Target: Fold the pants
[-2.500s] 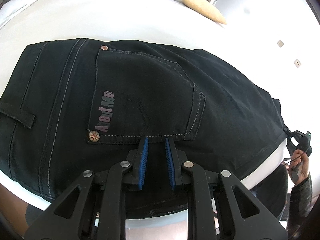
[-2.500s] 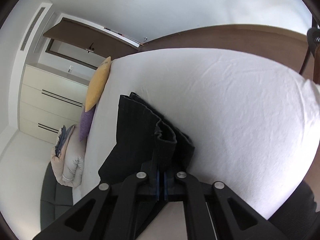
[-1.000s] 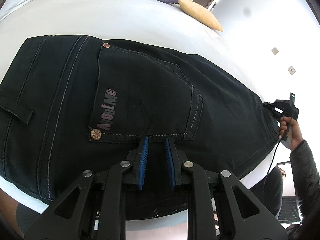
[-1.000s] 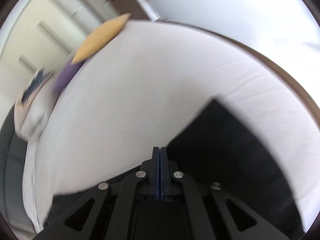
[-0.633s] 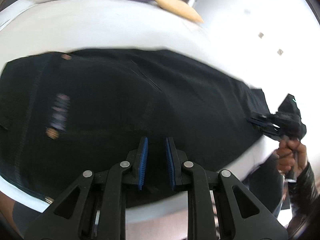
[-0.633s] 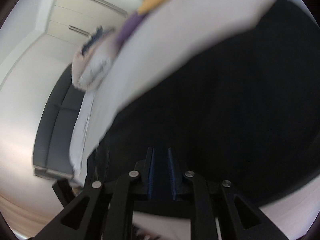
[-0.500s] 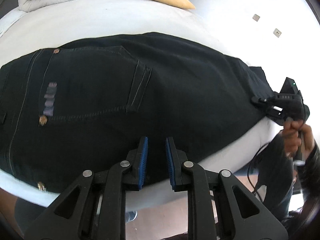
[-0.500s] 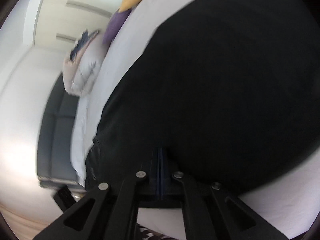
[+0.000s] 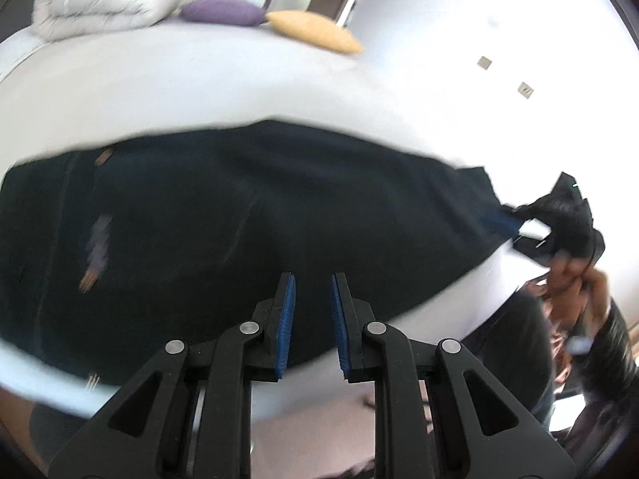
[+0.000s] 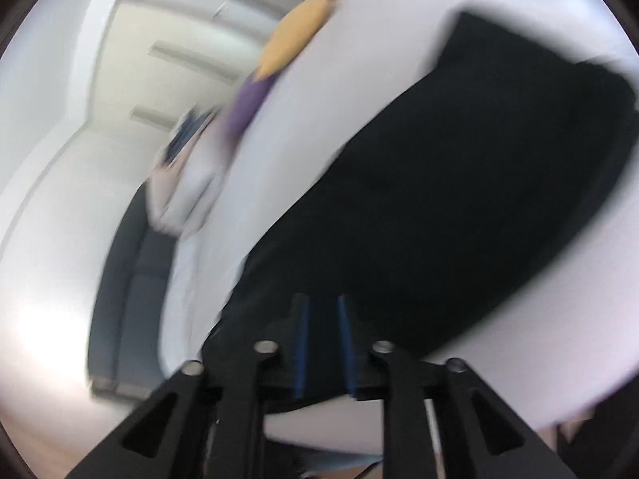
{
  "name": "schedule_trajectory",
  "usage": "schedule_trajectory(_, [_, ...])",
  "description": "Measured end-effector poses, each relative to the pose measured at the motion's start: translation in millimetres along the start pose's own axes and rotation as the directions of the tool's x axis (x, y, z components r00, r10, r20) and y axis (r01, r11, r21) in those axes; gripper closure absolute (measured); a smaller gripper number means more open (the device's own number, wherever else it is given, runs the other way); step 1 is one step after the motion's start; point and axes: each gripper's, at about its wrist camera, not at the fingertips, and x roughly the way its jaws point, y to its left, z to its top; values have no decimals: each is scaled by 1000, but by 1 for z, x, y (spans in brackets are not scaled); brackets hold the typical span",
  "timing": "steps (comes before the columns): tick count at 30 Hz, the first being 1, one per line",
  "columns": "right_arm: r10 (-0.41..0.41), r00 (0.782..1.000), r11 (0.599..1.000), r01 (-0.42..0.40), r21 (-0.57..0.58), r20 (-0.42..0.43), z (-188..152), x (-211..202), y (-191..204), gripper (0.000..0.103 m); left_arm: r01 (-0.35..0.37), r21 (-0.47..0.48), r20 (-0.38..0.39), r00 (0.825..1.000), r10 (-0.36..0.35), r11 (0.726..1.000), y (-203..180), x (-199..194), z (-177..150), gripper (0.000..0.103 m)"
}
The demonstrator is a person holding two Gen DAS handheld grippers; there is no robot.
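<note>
Black pants point(image 9: 279, 207) lie folded lengthwise across the white bed point(image 9: 199, 92), pocket and waist at the left. My left gripper point(image 9: 312, 283) hovers over their near edge, its blue pads a narrow gap apart with nothing between them. At the pants' right end a hand point(image 9: 575, 279) holds my right gripper point(image 9: 501, 215). In the blurred right wrist view the pants point(image 10: 459, 199) stretch away up and right. The right gripper point(image 10: 322, 303) is over their near end with its jaws opening; dark cloth shows in the gap, and no pad presses on it.
A folded pale duvet point(image 9: 104, 4), a purple cushion point(image 9: 221, 11) and a yellow cushion point(image 9: 315, 32) lie at the bed's far end. A dark sofa point(image 10: 131, 279) stands beside the bed and a wardrobe point(image 10: 179, 52) behind. The bed's near edge drops to the floor.
The right gripper swung the leg ends over onto the pants, then its shut jaws parted. The left gripper drew back and rose; the pocket slid to the left of its view.
</note>
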Motion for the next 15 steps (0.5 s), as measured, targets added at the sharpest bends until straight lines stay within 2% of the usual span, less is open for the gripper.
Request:
schedule_trajectory(3, [2,995,1000,-4,-22,-99,-12,57,18,77,54,-13,10,999,-54,998,-10,27,17,85])
schedule_trajectory(5, [-38,990,999,36,-15,-136,-18,81,13,77,21,-51,-63,998,-25,998,-7,54,13,86])
schedule_trajectory(6, [-48,988,999,48,-5,-147,-24,83,7,83,22,-61,-87,996,-28,998,-6,60,9,86])
schedule_trajectory(7, [-43,988,999,42,-9,-148,-28,79,1,87,31,-71,-116,992,-39,997,-5,66,0,86])
schedule_trajectory(9, [-57,987,998,53,-27,-148,-38,70,-7,103,43,-73,-106,993,-51,996,-3,64,-18,86])
schedule_trajectory(12, [-29,993,999,32,22,-116,-47,43,-31,103,78,-99,-93,992,-87,992,0,49,-37,86])
schedule_trajectory(15, [-114,992,993,115,25,-46,-47,16,-24,103,41,-92,-88,995,-49,995,4,32,-35,86])
